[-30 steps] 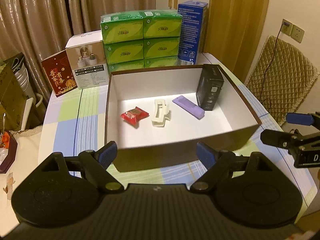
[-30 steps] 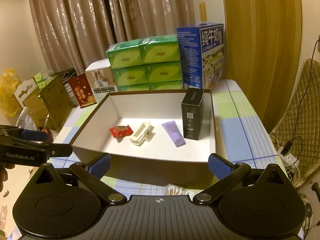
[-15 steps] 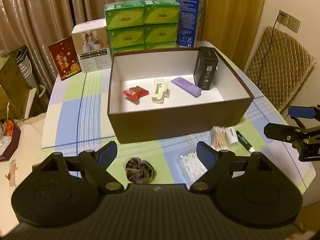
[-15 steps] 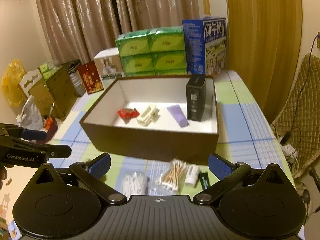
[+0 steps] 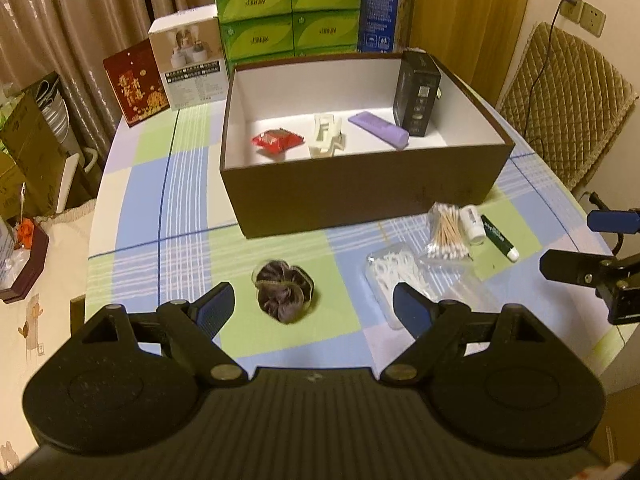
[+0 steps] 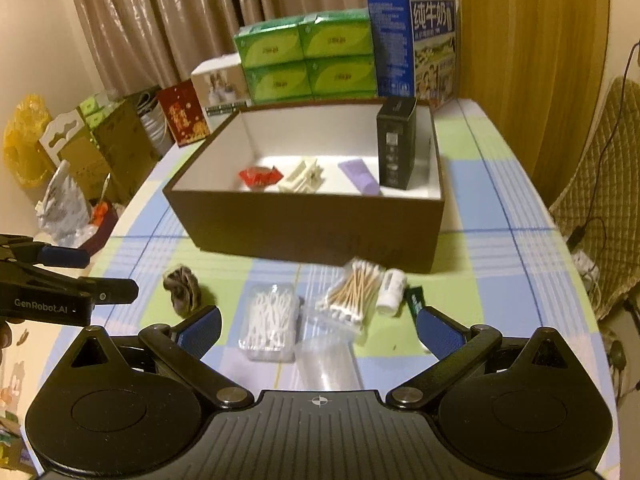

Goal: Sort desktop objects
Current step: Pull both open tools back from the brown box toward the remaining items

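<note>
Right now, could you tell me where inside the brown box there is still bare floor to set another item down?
The brown box has bare white floor along its near wall and in the left corner beside the red packet. The right end is crowded: purple tube lies beside the upright black box, with the cream clip mid-floor.

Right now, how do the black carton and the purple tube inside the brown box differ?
The black carton stands upright in the far right corner of the brown box; the purple tube lies flat on the floor. The carton is a dark, printed, square-edged box; the tube is plain, pale and rounded. The carton rises to about the rim; the tube stays low. Both are already sorted inside, side by side.
</note>
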A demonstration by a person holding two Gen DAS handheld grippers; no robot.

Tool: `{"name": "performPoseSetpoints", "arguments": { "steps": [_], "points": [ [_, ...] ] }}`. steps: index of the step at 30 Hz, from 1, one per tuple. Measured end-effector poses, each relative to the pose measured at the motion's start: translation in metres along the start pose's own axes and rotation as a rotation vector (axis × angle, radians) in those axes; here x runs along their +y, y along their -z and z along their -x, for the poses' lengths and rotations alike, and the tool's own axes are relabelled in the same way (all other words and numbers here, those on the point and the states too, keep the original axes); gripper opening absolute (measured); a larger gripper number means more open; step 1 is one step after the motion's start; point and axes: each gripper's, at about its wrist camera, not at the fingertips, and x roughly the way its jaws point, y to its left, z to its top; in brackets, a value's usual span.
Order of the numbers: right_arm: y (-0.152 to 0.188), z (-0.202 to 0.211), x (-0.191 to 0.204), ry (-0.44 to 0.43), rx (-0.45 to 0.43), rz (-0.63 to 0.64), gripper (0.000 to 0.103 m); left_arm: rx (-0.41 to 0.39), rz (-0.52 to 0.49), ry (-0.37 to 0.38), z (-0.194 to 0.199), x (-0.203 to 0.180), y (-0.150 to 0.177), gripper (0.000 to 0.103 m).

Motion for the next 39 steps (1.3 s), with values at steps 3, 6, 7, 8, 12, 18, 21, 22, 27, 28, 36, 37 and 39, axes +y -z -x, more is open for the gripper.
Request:
{"name": "performPoseSetpoints", "arguments": {
  "steps": [3,6,7,8,12,18,21,22,27,28,36,37,39],
  "points": [
    [0.003,-0.002,0.001,-0.005,0.014,0.0,0.101,0.012,-0.002,0.001,-0.001,-0.001,0.004,0.084],
    [0.006,-0.005,0.002,-0.008,0.028,0.0,0.101,0.024,-0.002,0.003,-0.003,-0.001,0.008,0.084],
    [0.008,-0.006,0.002,-0.007,0.033,0.0,0.101,0.03,-0.002,0.004,-0.005,-0.001,0.01,0.084],
    [0.009,-0.007,0.003,-0.005,0.039,0.0,0.101,0.034,-0.002,0.005,-0.006,-0.001,0.012,0.084],
    [0.016,-0.012,0.001,0.002,0.066,0.002,0.101,0.056,-0.005,0.001,-0.012,0.0,0.02,0.084],
    [0.029,-0.022,-0.001,0.004,0.111,-0.004,0.101,0.094,-0.001,-0.001,-0.02,0.004,0.034,0.084],
    [0.034,-0.028,-0.002,0.001,0.122,-0.01,0.101,0.107,0.002,0.002,-0.024,0.005,0.039,0.084],
    [0.035,-0.03,-0.003,0.002,0.124,-0.012,0.101,0.11,0.003,0.005,-0.026,0.005,0.04,0.084],
    [0.04,-0.04,-0.004,0.01,0.138,0.002,0.1,0.114,0.012,0.005,-0.033,0.007,0.043,0.084],
    [0.042,-0.042,-0.004,0.01,0.139,0.006,0.1,0.114,0.011,0.005,-0.034,0.008,0.043,0.084],
    [0.051,-0.065,-0.007,0.024,0.149,0.033,0.074,0.115,0.021,0.006,-0.054,0.011,0.046,0.084],
    [0.052,-0.068,-0.007,0.027,0.154,0.044,0.07,0.117,0.019,0.006,-0.056,0.011,0.046,0.084],
    [0.053,-0.074,-0.006,0.026,0.155,0.065,0.066,0.117,0.016,0.01,-0.06,0.012,0.047,0.084]
  ]
}}
